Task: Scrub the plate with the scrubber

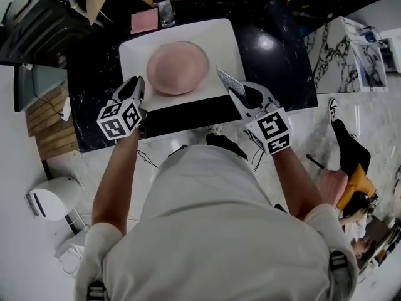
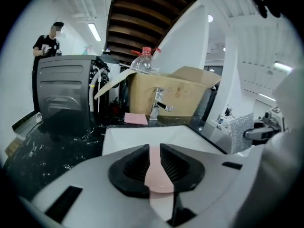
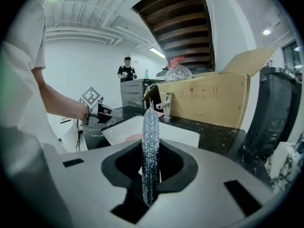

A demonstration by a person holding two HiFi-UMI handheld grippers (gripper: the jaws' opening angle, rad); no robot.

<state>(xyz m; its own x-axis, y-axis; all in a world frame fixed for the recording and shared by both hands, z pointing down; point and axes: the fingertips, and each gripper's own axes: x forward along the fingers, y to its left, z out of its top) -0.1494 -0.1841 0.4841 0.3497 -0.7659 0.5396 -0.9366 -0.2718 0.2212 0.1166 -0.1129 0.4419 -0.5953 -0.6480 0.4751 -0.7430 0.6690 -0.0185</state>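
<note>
A pink plate (image 1: 177,68) lies in the white sink basin (image 1: 219,36). My left gripper (image 1: 139,85) hovers just off the plate's near left rim, and in the head view its tips do not overlap it. In the left gripper view the jaws (image 2: 154,151) stand apart and the pink plate (image 2: 156,172) shows through the gap. My right gripper (image 1: 241,93) is at the basin's near right corner, shut on a silver glittery scrubber (image 1: 227,79). In the right gripper view the scrubber (image 3: 150,141) stands upright between the jaws, with the plate (image 3: 134,137) low behind it.
Black marbled counter (image 1: 276,61) surrounds the basin. Behind the basin stand a faucet (image 2: 157,103), a clear bottle (image 1: 165,10), a pink cloth (image 1: 144,21) and a cardboard box (image 2: 175,96). A grey appliance (image 2: 61,89) is at far left. A person (image 3: 126,72) stands far back.
</note>
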